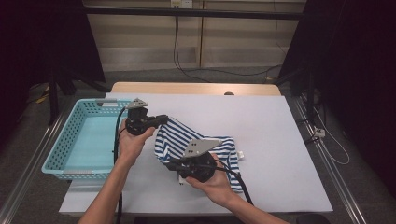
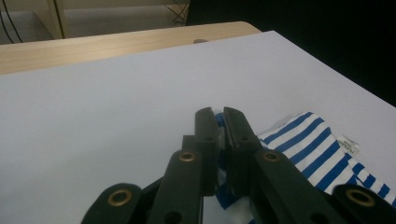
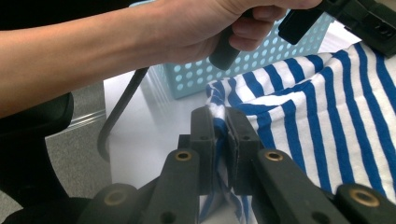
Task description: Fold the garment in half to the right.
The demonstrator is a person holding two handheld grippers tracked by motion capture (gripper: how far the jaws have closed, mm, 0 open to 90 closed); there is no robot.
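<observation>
Striped garment pinched at two edges above the table, beside the basket.

The blue-and-white striped garment (image 1: 196,142) lies bunched on the white table (image 1: 280,140), partly raised; the left gripper (image 1: 161,120) is clamped on its far edge and the right gripper (image 1: 175,164) on its near edge, cloth visible between both pairs of jaws; the light-blue basket (image 1: 60,149) stands just left, holding nothing; judged an early stage, with the lift begun and placing or folding not yet done.
</observation>
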